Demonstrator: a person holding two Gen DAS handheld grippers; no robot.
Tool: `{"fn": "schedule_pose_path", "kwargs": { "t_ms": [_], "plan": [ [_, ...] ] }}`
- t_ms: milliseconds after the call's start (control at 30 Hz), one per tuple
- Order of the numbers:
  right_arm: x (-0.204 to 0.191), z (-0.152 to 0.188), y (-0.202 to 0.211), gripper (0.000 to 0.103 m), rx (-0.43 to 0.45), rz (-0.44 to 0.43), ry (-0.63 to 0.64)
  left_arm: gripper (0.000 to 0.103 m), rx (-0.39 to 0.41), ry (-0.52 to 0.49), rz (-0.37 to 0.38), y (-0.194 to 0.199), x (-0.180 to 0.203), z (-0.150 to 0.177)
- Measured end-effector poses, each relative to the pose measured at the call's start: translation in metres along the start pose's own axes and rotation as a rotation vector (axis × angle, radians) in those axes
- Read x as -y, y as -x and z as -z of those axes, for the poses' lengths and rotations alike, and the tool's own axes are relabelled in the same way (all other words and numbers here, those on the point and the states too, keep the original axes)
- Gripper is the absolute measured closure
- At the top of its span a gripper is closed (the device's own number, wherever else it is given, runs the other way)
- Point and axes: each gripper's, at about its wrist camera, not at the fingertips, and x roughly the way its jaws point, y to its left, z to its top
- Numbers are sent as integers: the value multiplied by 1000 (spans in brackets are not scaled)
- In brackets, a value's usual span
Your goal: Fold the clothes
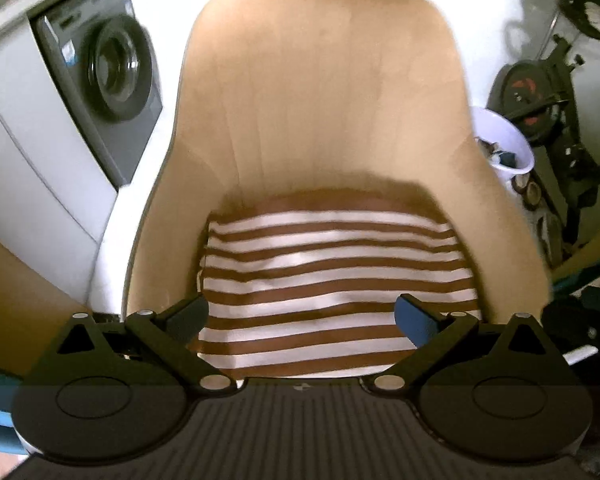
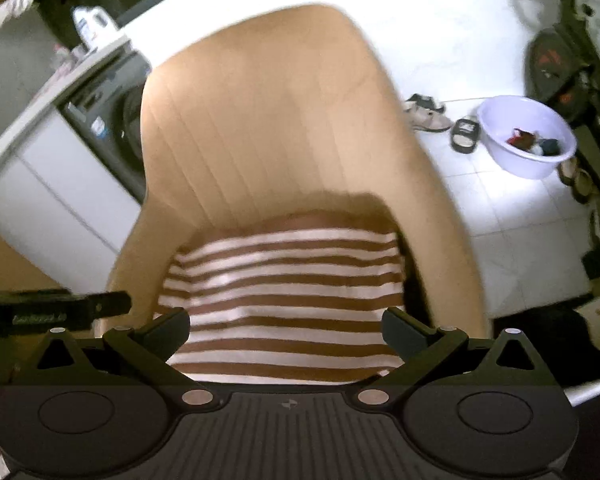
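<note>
Plainly, the brown-and-white striped garment (image 1: 332, 280) lies folded into a compact block on the seat of the tan chair (image 1: 320, 92), and both wrist views look down on it from above and in front. In the left wrist view the left gripper (image 1: 302, 316) has its jaws spread wide with nothing between the pads; the cloth fills the lower centre of the frame behind and below the fingertips, apart from them as far as the blur allows one to tell. The right gripper (image 2: 286, 330) is likewise fully spread and empty, the striped garment (image 2: 284, 292) showing in the lower centre of its frame under the gap. The stripes run left to right across both frames, so the block's longer side seems to lie crosswise to both sets of fingers, its near edge hidden under each gripper body at the bottom. Neither hand looks clearly nearer; a dark part at the left edge of the right wrist view is probably the other gripper, close alongside. My reading is that this piece is folded, and the next garment would likely come from the white basin (image 2: 528, 136) at the upper right of the right wrist view, which holds small dark items and sits on the floor well apart from the chair, on the right gripper's side.
</note>
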Motion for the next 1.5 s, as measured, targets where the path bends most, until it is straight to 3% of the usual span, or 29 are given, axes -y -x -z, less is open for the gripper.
{"fn": "schedule_pose_path", "kwargs": {
  "t_ms": [100, 267, 567, 767, 900, 1233, 1500],
  "plan": [
    [-2, -12, 34, 1, 10, 12, -23, 2, 34, 25, 7, 35, 13, -6],
    [-7, -27, 86, 1, 87, 30, 71, 1, 63, 93, 45, 78, 19, -14],
    [-36, -9, 159, 1, 186, 41, 66, 1, 145, 31, 34, 141, 24, 4],
    [-62, 41, 194, 1, 212, 86, 73, 1, 96, -1, 40, 168, 11, 51],
    [-83, 83, 215, 1, 212, 112, 84, 1, 79, -42, -12, 185, 0, 95],
    [-125, 187, 272, 1, 159, 148, 109, 1, 94, -91, 61, 242, -6, 176],
    [-124, 239, 303, 1, 133, 147, 122, 1, 34, -16, 52, 266, -3, 226]
  ]
}}
